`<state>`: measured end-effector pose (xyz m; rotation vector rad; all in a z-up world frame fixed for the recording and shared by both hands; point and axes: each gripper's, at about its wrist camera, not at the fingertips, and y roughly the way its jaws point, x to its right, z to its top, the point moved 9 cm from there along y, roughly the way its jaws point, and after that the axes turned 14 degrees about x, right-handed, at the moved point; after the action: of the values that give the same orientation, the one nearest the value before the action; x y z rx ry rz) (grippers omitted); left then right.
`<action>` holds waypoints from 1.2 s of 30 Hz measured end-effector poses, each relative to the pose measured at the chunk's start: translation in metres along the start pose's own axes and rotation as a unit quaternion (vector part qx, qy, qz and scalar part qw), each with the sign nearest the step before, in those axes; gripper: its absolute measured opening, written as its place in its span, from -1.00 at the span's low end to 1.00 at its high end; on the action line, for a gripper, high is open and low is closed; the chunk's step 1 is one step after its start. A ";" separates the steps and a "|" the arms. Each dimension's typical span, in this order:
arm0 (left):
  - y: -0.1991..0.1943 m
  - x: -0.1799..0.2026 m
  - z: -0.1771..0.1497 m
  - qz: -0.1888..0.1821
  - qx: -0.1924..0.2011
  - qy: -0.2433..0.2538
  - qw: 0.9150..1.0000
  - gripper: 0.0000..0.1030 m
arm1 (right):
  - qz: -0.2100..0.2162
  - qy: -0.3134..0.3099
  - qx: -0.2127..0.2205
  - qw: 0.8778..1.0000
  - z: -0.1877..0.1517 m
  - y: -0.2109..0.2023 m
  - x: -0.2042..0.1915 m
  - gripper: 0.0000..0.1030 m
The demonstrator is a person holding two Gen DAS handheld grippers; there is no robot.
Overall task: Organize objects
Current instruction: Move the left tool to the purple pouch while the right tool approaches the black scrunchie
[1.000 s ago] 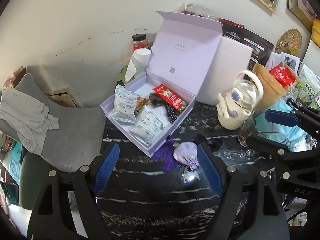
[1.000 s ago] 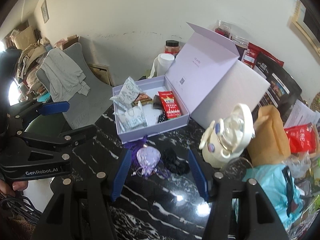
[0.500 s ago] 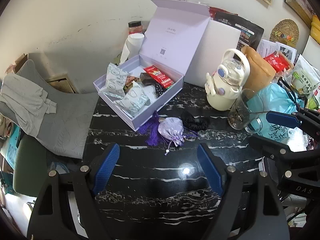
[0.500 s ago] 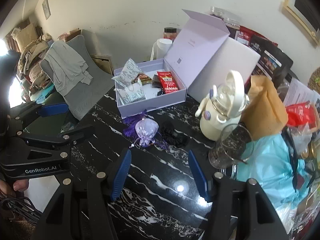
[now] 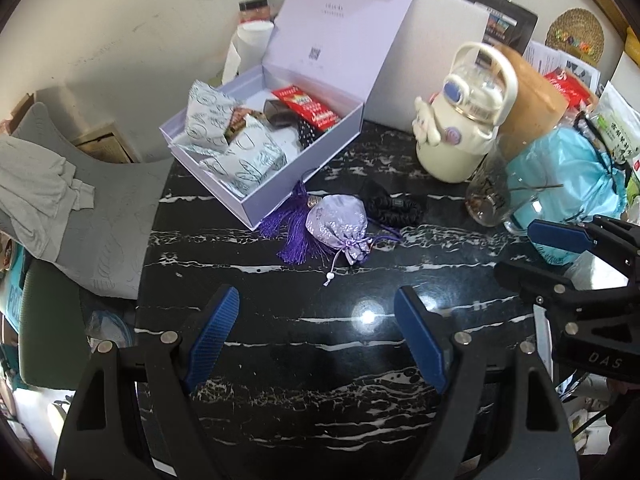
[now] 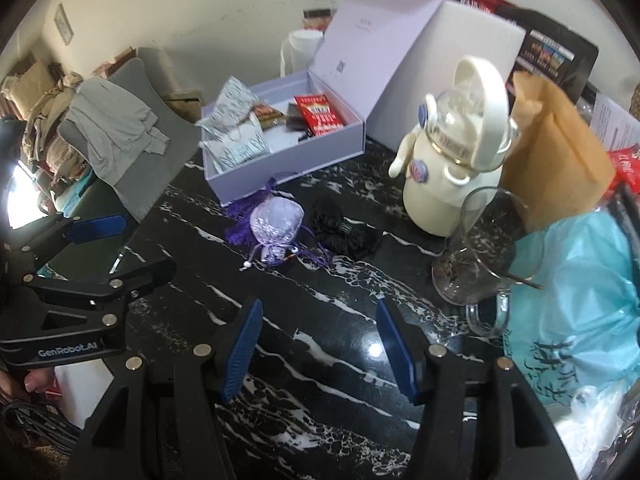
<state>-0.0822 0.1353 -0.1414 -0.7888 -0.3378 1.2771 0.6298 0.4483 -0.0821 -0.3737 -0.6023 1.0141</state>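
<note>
Well above the black marbled surface [image 5: 304, 364], both pairs of tongs hang with their blue pads apart and nothing between them: the left tongs [image 5: 316, 332] show in their own camera over bare stone near the surface's near edge, and the right tongs [image 6: 318, 344] likewise in theirs. Each camera also catches the other tool at its side (the right one at the right margin of the left view, the left one at the left margin of the right view). A lilac gift box [image 5: 280, 176] sits toward the far-left corner of the surface with its lid [image 5: 340, 28] standing open; inside lie two silver patterned packets [image 5: 212, 120], a red packet [image 5: 308, 106] and some dark items I cannot identify. Just beside the box's near corner lies a lilac drawstring pouch [image 5: 338, 226] with a purple tassel [image 5: 294, 228], the tassel touching the box wall. A black scrunchie-like bundle [image 5: 394, 208] lies just right of the pouch. Farther toward the right edge stand a cream kettle-shaped bottle [image 5: 460, 132], a clear glass mug [image 6: 476, 256] with dark dregs, a brown paper bag [image 6: 556, 160] and a turquoise plastic bag [image 6: 580, 300]. A grey chair [image 5: 100, 208] with cloth draped over it stands off the left edge.
</note>
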 end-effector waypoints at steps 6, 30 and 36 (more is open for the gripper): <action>0.038 -0.007 0.004 -0.016 -0.015 0.008 1.000 0.53 | -0.002 0.013 -0.025 1.000 -0.002 0.036 0.005 0.16; 0.145 -0.002 0.012 -0.071 -0.031 0.009 0.997 0.53 | 0.013 0.029 -0.047 0.998 0.000 0.141 0.026 0.16; 0.161 0.001 0.017 -0.081 -0.030 0.010 0.996 0.53 | 0.016 0.031 -0.052 0.998 -0.001 0.155 0.030 0.15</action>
<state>-0.2084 0.1546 -0.2408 -0.8074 -0.4165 1.1103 0.5373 0.5496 -0.1599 -0.5053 -0.5958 0.9999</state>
